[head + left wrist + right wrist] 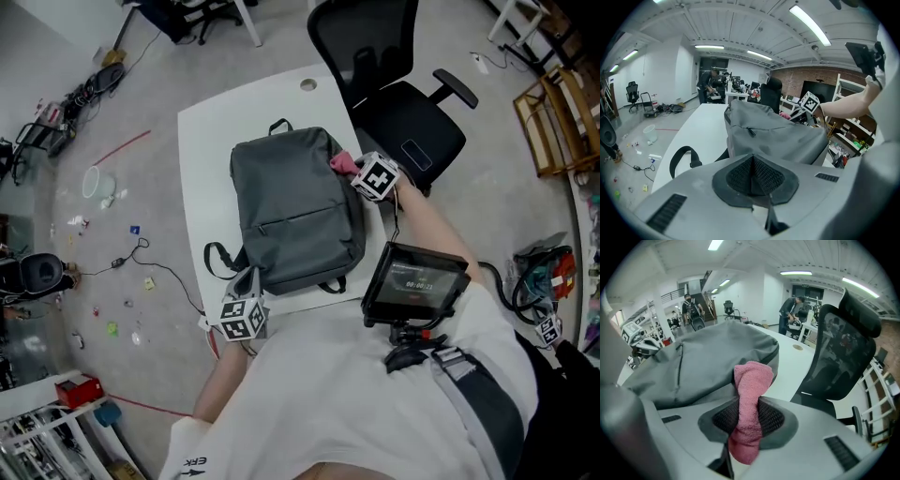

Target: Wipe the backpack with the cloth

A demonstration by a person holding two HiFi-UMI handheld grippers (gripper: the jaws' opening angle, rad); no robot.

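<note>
Pink cloth sits clamped in my right tongs, against the grey backpack's side by the desk's right edge. My left tongs are closed on nothing at its near corner. I judge this a wiping stroke; next, drag the cloth along the fabric. An office chair crowds that edge

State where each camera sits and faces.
Head view: on the person's head, steeply down at the backpack on the table; left gripper, right gripper, arms show.
Left gripper view: along its shut jaws, across the backpack; the right forearm shows.
Right gripper view: along jaws shut on the cloth, over the backpack.
Shared: backpack, table.
</note>
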